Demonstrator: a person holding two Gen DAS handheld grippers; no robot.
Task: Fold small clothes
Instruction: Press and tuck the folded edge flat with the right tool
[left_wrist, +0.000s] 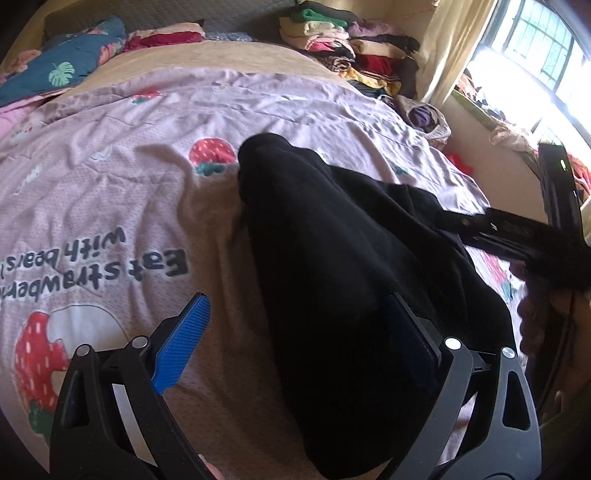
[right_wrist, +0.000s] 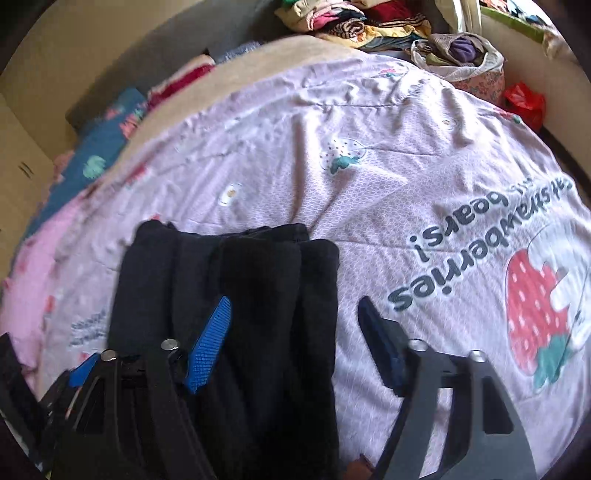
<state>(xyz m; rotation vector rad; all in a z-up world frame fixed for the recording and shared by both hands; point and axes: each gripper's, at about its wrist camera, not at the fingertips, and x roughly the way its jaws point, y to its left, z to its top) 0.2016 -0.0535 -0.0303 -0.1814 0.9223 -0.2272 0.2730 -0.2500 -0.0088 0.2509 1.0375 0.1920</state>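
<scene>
The black garment lies on the bed's strawberry-print sheet, already doubled into a long narrow stack; I judge the fold mostly made, with perhaps one more halving and a move to the folded clothes pile left.

My left gripper has its jaws apart, one blue pad over bare sheet, the other at the cloth's edge. My right gripper is likewise parted, gripping nothing, the garment running between and under its jaws.

The right view shows the layered far edge ahead of my jaws. The left view shows the window and my right gripper reaching in beside the cloth.
</scene>
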